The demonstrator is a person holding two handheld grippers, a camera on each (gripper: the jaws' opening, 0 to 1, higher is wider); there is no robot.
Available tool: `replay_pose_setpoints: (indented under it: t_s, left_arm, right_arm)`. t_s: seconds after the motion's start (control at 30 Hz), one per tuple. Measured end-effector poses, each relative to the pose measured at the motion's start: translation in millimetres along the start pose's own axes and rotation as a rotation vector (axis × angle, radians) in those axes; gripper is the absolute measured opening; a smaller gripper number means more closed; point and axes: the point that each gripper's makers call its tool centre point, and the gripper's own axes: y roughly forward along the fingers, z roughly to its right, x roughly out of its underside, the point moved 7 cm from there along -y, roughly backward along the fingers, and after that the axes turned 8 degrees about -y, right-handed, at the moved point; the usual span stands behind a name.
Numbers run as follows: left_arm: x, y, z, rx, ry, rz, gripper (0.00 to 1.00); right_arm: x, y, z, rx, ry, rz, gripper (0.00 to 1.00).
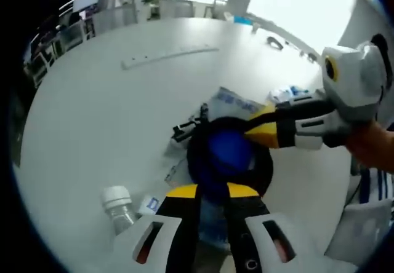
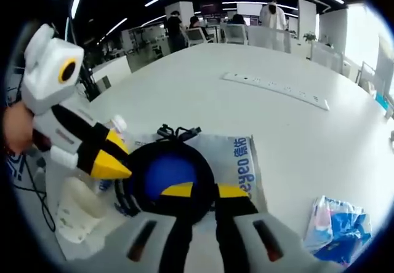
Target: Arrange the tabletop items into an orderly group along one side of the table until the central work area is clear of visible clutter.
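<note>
Office counter (image 2: 203, 94): both tools, left tool (image 1: 212, 191) and right tool (image 2: 196, 190), pinch the black ring (image 2: 206, 174) mid-frame; opposing pulls may topple the bottle (image 1: 120, 206).

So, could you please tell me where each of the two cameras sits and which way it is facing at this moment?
Left gripper view: rides on the left gripper, looking forward and down at the black ring with a blue centre on the white table; the right gripper enters from the right, with a bare forearm behind it.
Right gripper view: rides on the right gripper, facing the same ring from the opposite side; the left gripper enters from the left, with a hand behind it.
Shared: ring, table, printed bag, both grippers.
</note>
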Motion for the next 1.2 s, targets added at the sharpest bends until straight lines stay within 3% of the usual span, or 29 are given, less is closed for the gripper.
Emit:
replay_pose_setpoints:
  t_s: [0.3, 0.63, 1.2]
  left_arm:
    - [1.2, -1, -2.6, -0.017, -0.050, 0.015, 0.04]
    - [2.8, -8, 0.0, 0.005, -0.108, 0.051, 0.02]
    - [-0.5, -30, 10.3, 0.012, -0.123, 0.123, 0.00]
  right_arm:
    - [-0.5, -3, 0, 0.046, 0.043, 0.011, 0.05]
    - [-5.8, -11, 1, 0.040, 0.105, 0.047, 0.02]
    - [-18.6, -35, -3, 0.031, 0.140, 0.118, 0.02]
